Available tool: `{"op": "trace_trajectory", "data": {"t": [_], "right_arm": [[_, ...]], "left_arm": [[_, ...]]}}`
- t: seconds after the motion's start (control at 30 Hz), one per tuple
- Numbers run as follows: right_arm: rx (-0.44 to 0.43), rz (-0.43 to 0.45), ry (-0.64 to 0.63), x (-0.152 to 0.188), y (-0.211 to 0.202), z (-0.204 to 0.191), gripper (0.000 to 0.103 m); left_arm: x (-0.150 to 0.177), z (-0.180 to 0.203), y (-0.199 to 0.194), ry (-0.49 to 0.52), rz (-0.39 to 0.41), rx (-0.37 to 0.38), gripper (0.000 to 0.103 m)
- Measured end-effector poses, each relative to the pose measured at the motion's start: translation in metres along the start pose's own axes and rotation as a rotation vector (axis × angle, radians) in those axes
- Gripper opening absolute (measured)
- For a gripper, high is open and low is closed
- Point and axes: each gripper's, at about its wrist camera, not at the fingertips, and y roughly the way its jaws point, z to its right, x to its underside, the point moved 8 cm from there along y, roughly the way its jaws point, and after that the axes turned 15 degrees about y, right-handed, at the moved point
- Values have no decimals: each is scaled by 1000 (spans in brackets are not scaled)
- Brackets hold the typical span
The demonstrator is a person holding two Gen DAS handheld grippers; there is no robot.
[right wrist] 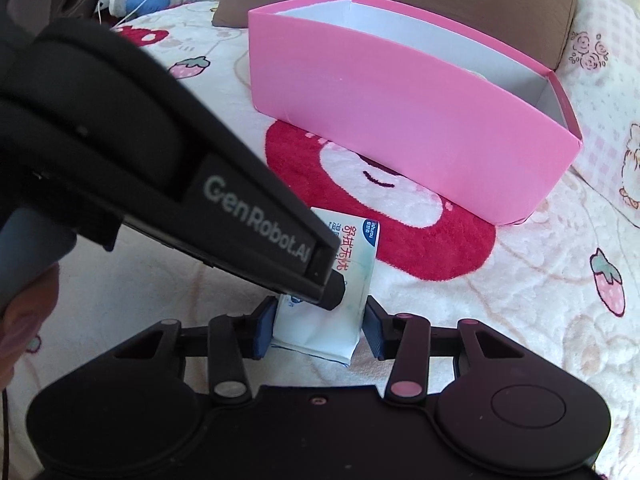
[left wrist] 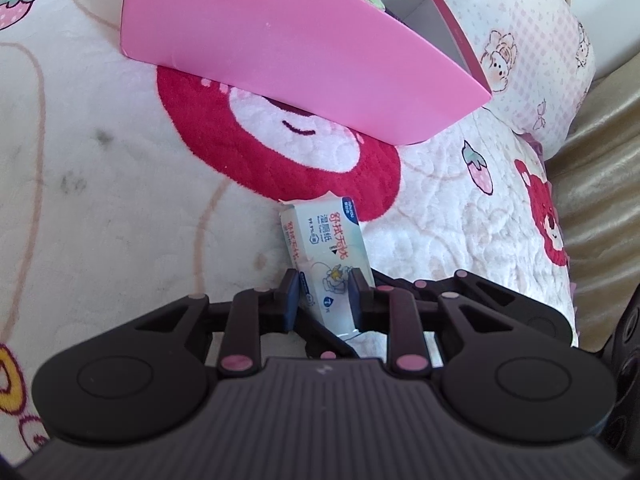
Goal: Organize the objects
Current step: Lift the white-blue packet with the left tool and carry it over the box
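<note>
The wet-wipe pack [left wrist: 326, 256] is a small soft pouch, likely light and squashy, with a slick printed film that could slide under a weak pinch. Its flat sealed ends crumple easily, so the better hold is across the fuller middle, on the two broad faces.

The left tongs [left wrist: 323, 296] are pinching the pack near its lower end, with both blue pads against its sides. It sticks out straight ahead of them, tilted, over the bed blanket [left wrist: 100, 200].

The right tongs [right wrist: 318, 326] are spread around the same pack [right wrist: 316, 328], just ahead of them. The left pad looks to touch it, and the right pad stands a little apart. The left tongs [right wrist: 334, 290] cross in from the upper left and cover the pack's middle.

The pack is white and pale blue with red Chinese lettering, a dark blue corner label and a small cartoon figure.

Beyond both tongs stands the open pink box [right wrist: 400, 128], well apart from the pack, its white inside mostly hidden.
</note>
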Motion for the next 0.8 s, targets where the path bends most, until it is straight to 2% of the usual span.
{"op": "trace_trajectory", "data": {"t": [0.3,0.6,0.8], "right_arm": [[5,-10,-38,-4,-16,-6,50],[-17,-24,-30,-10,-34,-11,50],[-53,-22,53,-19,-55,-7,50]], "left_arm": [[-3,8,-14,0,-29,10,29],[-6,15,-37,14,-55,7,29],[-11,24,-55,38,-43,15,29]]}}
